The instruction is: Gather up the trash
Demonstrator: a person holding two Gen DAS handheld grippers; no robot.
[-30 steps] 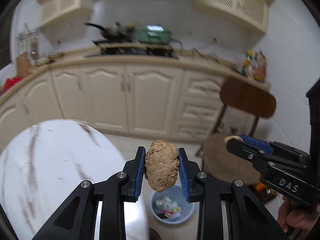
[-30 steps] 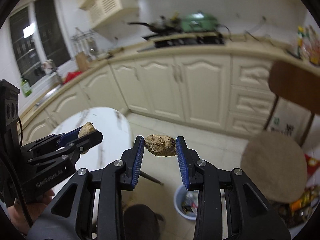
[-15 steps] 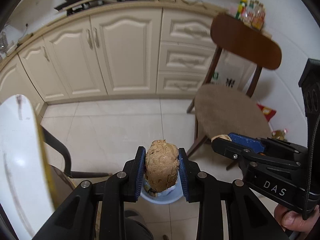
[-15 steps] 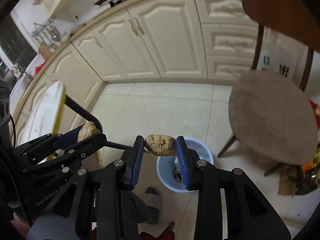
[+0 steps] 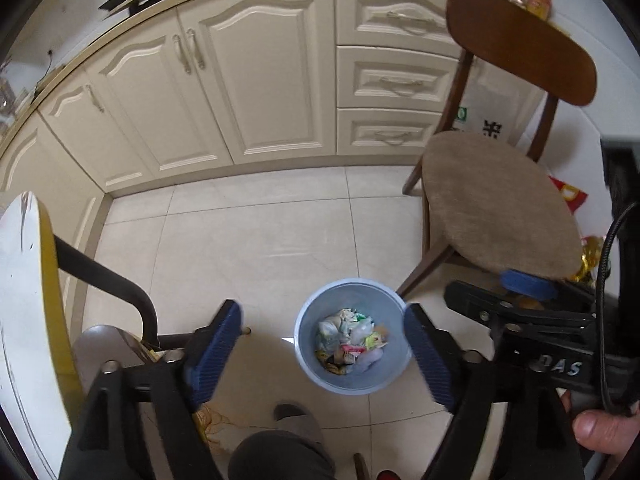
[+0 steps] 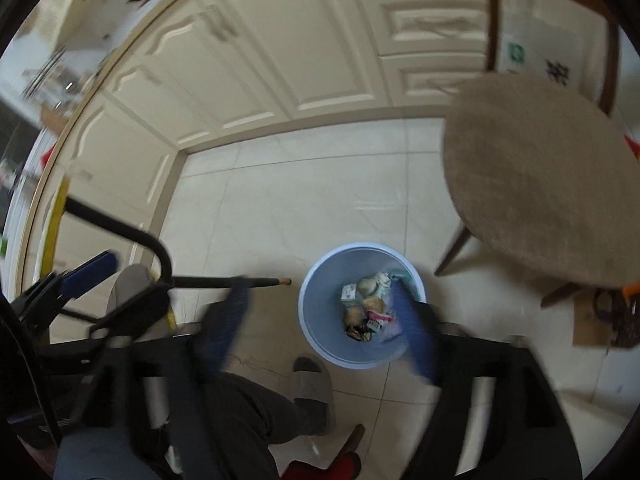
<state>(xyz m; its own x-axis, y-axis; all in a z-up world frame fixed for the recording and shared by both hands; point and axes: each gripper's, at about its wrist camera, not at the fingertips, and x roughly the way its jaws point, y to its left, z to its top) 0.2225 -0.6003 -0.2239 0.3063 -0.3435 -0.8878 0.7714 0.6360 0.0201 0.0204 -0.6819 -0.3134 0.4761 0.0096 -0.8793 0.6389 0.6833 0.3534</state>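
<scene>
We've got both tongs, left (image 5: 322,354) and right (image 6: 326,326), spread wide with nothing in them, over the blue trash bin (image 5: 310,320) on the floor.

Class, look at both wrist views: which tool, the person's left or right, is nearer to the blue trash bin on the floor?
Too close to call. The left tool and the right tool both hang open above the blue trash bin, side by side, each view framing it between its fingers.
</scene>
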